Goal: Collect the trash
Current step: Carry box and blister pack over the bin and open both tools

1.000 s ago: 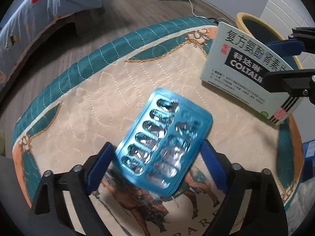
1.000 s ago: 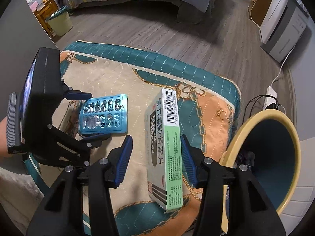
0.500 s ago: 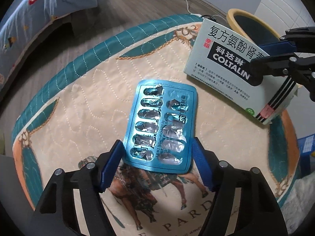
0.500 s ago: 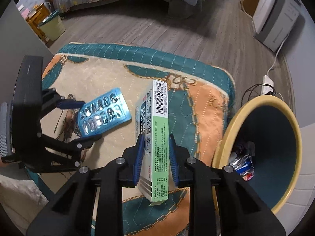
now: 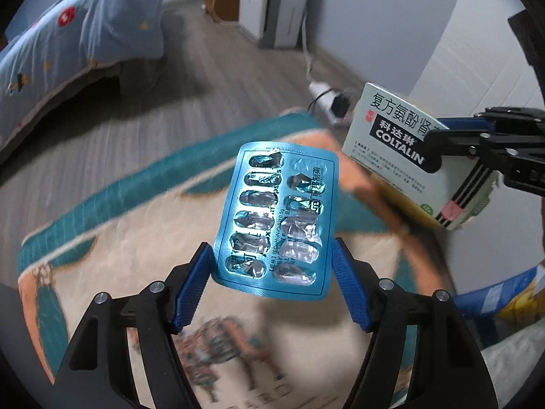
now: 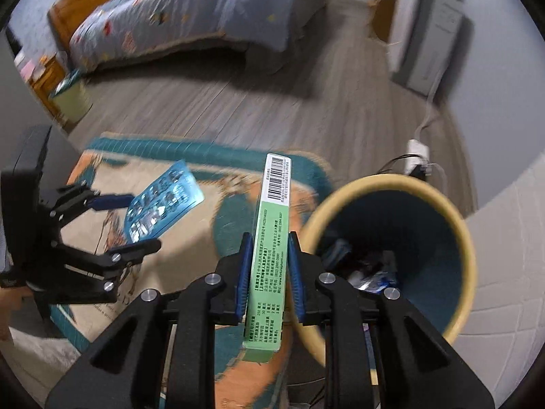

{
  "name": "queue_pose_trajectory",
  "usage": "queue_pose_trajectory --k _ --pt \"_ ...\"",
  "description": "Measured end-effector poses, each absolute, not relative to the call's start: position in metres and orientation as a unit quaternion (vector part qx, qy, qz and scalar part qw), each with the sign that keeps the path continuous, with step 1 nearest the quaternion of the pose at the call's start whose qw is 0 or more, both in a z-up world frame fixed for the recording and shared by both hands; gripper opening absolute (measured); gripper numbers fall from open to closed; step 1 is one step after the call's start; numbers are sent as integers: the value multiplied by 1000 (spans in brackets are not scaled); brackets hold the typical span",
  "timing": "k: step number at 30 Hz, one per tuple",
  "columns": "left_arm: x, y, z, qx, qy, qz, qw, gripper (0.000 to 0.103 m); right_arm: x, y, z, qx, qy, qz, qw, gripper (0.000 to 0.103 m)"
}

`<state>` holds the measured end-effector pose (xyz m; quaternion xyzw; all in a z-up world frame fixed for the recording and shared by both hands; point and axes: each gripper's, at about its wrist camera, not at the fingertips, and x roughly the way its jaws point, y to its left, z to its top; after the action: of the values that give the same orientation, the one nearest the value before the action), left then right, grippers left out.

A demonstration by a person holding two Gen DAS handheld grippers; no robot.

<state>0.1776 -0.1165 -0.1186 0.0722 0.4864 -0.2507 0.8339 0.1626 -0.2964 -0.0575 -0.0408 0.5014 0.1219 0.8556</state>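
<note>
My left gripper (image 5: 272,269) is shut on an empty blue blister pack (image 5: 279,218) and holds it lifted above the quilted mat (image 5: 112,272). It also shows in the right wrist view (image 6: 163,204). My right gripper (image 6: 267,272) is shut on a white and green medicine box (image 6: 270,248), upright and lifted, just left of the yellow bin (image 6: 402,184). The box also shows at the right of the left wrist view (image 5: 402,143). The bin holds some wrappers (image 6: 371,276).
A bed (image 6: 190,17) with a blue cover stands across the wood floor. A white appliance (image 6: 425,34) and a power strip (image 6: 420,153) with cables are by the wall. A small green bin (image 6: 73,97) stands near the bed.
Both grippers have risen off the mat with their items. The right gripper has closed on the box and swung toward the yellow bin. The blister pack has tilted up.
</note>
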Motion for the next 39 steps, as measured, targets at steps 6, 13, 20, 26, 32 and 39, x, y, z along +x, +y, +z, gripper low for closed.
queue_pose_trajectory --k 6,13,20,26,32,39 --pt "172 -168 -98 83 458 -283 839 71 154 -372 -30 6 459 42 887 20" --pt "151 -240 -96 113 444 -330 826 71 149 -441 -52 35 465 -38 884 20" --pt "144 -298 -108 151 445 -352 810 71 146 -477 -92 79 496 -81 861 20" --pt "150 -320 -122 185 439 -337 812 77 147 -472 -98 89 502 -85 856 20" --pt "155 -309 -123 183 437 -322 820 81 155 -450 -98 100 493 -47 863 20" --pt "157 -290 -123 161 438 -317 826 81 166 -441 -96 140 472 -54 869 63"
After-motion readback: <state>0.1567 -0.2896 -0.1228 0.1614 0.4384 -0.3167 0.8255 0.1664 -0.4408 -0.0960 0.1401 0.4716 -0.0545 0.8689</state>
